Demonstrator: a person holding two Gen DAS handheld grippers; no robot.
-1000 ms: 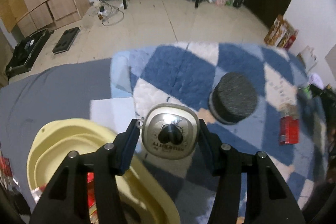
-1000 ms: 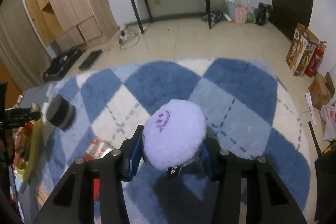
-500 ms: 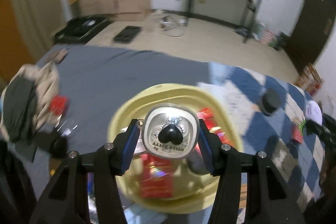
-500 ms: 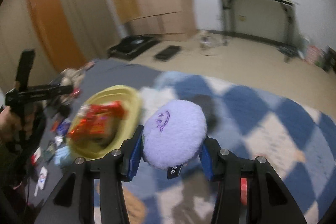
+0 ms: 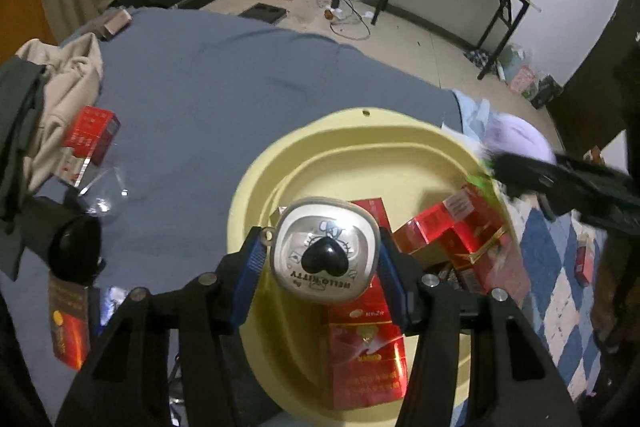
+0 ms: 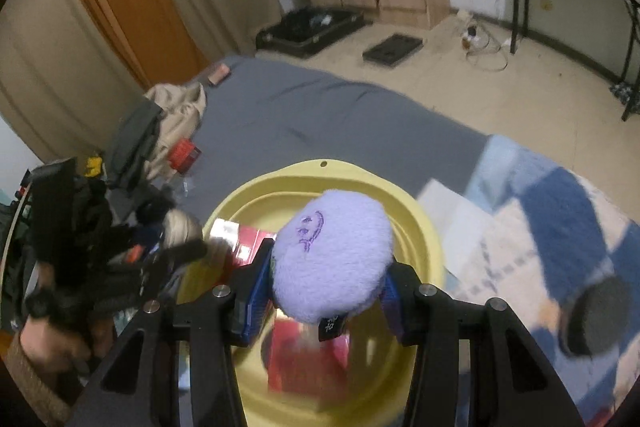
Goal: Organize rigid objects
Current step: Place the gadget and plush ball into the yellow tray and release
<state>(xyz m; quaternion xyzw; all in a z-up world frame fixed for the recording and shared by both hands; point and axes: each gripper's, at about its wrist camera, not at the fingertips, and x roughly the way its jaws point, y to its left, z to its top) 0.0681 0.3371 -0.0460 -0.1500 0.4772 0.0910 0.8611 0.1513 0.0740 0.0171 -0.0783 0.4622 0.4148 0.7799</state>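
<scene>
My left gripper (image 5: 323,259) is shut on a silver Hello Kitty case (image 5: 325,250) and holds it over the yellow basin (image 5: 352,139), which contains several red boxes (image 5: 448,231). My right gripper (image 6: 326,289) is shut on a purple fluffy puff (image 6: 334,259) and holds it above the same yellow basin (image 6: 424,223). The right gripper also shows in the left wrist view (image 5: 568,183) at the basin's right rim, with the purple puff (image 5: 516,139).
The basin sits on a grey sheet (image 5: 208,91) beside a blue checkered rug (image 6: 568,227). A dark round puff (image 6: 592,319) lies on the rug. A red box (image 5: 94,133), clothes (image 5: 48,87) and a black round object (image 5: 74,247) lie at the left.
Both grippers have swung left from over the rug to over the yellow basin, each still holding its object. The right gripper now reaches the basin's rim.
</scene>
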